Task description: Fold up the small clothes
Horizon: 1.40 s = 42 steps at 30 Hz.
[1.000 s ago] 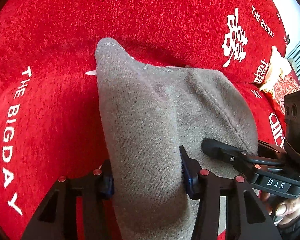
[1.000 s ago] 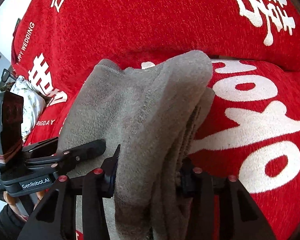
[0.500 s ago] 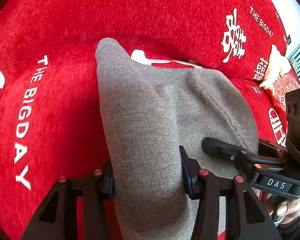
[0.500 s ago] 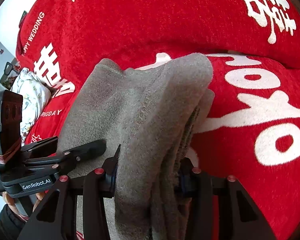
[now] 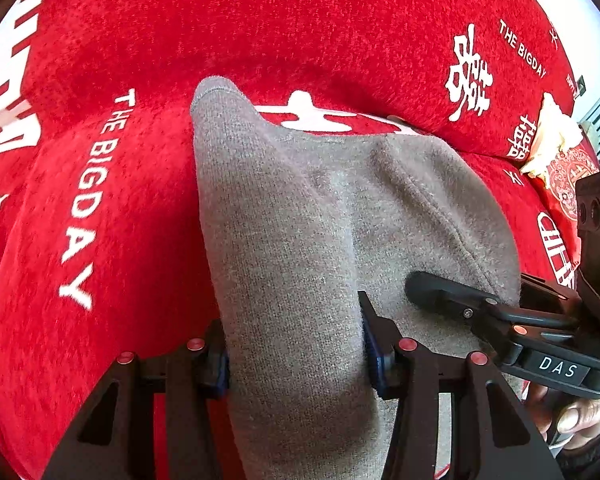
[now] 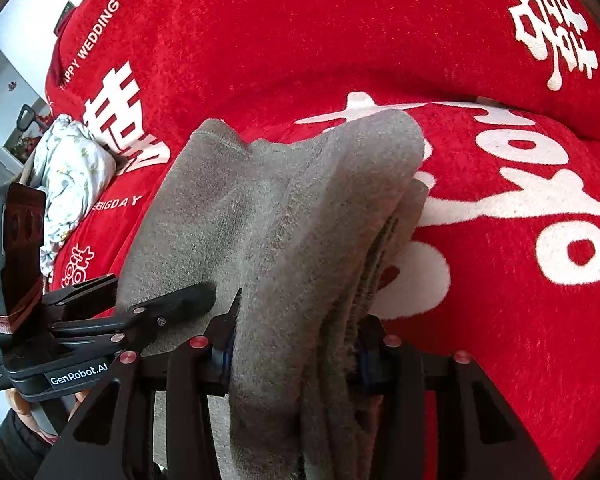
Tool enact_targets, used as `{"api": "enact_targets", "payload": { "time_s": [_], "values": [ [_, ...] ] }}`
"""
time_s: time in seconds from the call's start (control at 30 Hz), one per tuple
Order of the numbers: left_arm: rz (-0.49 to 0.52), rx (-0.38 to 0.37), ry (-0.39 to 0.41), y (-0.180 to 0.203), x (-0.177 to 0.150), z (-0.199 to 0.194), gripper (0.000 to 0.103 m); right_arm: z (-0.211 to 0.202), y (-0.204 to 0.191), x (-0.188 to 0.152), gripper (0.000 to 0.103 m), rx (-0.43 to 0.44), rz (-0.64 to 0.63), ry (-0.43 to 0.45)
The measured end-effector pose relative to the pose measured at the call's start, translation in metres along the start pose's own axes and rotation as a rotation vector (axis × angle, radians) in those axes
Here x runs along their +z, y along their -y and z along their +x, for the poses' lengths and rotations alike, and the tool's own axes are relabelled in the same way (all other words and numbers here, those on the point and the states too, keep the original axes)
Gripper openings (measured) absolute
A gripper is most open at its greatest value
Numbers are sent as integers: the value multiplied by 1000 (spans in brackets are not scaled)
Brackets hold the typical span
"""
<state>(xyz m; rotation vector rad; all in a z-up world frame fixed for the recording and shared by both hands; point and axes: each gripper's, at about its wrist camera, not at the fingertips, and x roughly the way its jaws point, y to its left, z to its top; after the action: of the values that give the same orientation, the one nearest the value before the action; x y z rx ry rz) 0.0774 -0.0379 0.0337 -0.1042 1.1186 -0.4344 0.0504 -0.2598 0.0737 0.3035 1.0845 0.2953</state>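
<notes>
A grey knitted garment [image 5: 300, 240] is folded into several layers and held above a red sofa cover. My left gripper [image 5: 296, 348] is shut on its left part; the cloth bulges up between the jaws. My right gripper [image 6: 292, 348] is shut on its right part, where stacked layers [image 6: 320, 220] show. Each gripper shows in the other's view: the right one [image 5: 500, 320] beside the cloth's right edge, the left one [image 6: 132, 312] at its left edge. The garment's near part is hidden under the grippers.
The red sofa cover [image 5: 120, 240] with white lettering and characters fills both views, with the seat below and the backrest [image 6: 340, 40] behind. A floral white cloth [image 6: 72, 172] lies at the sofa's left end. A cream and red patterned cushion [image 5: 556, 152] lies at the right end.
Both grippers and the held garment have shifted over the sofa; the sofa lettering has slid right in the left view and more seat lettering shows. The grips are unchanged.
</notes>
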Motion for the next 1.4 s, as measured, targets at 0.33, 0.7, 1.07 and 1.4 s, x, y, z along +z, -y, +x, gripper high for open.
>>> {"api": "enact_targets", "payload": {
  "time_s": [0.33, 0.7, 1.07, 1.4],
  "values": [
    [-9, 5, 10, -7, -23, -15, 52, -6, -16, -19, 47, 3, -7, 3],
    [-1, 31, 30, -3, -53, -34, 52, -17, -33, -49, 47, 7, -22, 15],
    [14, 47, 44, 4, -75, -47, 52, -27, -37, -70, 47, 15, -22, 33],
    [20, 55, 58, 4, -94, -57, 52, -33, -43, -86, 47, 20, -38, 41]
  ]
}}
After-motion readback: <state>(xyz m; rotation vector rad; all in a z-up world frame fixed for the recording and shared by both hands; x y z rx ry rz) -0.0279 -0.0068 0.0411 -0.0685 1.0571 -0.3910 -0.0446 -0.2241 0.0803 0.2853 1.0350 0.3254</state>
